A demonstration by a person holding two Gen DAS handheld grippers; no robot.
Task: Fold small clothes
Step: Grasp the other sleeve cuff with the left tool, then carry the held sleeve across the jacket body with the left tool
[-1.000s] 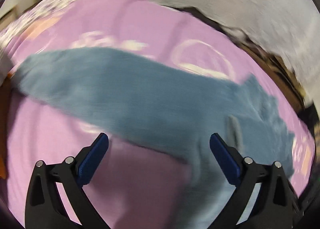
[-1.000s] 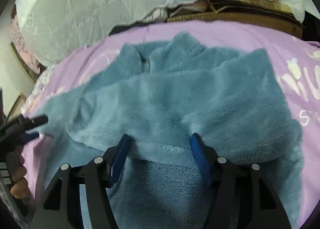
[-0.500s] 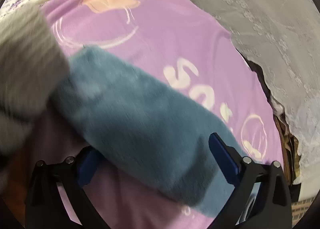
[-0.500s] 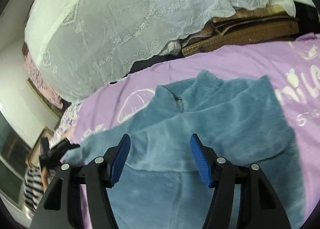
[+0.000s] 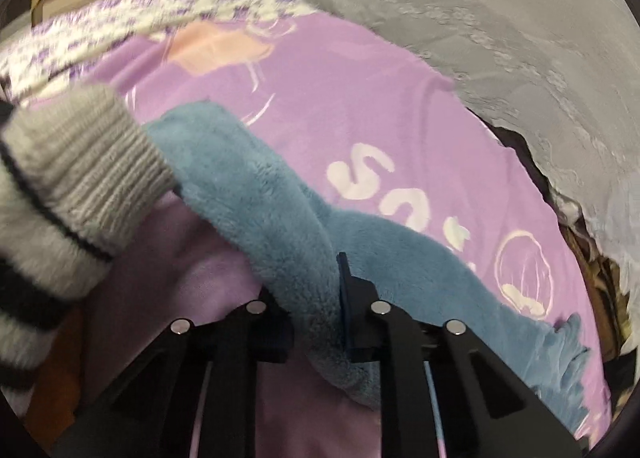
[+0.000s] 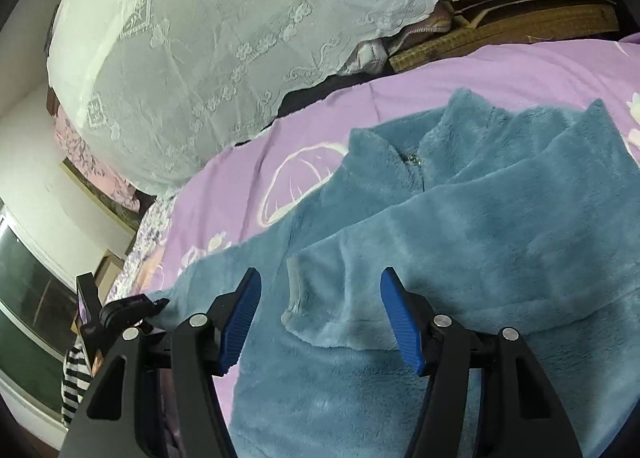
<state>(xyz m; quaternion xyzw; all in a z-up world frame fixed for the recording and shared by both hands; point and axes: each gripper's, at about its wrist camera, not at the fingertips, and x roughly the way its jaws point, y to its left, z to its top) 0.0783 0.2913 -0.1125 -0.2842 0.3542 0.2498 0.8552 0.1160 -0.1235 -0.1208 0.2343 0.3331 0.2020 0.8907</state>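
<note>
Left hand-held gripper point(image 5: 316, 322) just closed, pinching the fleece sleeve point(image 5: 280, 225) near the bed's left edge; right hand-held gripper point(image 6: 320, 318) spread, empty, over the folded sleeve's cuff. Plush blue fleece jacket point(image 6: 500, 225) lies mid-bed on purple printed blanket point(image 5: 360, 105), bare blanket beyond; lace cover point(image 6: 208, 37) behind

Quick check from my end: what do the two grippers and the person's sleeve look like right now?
Both the left gripper and right gripper have black angular frames with silver round rivets and ribbed blue pads. The sleeve is grey ribbed knit with black stripes.
</note>
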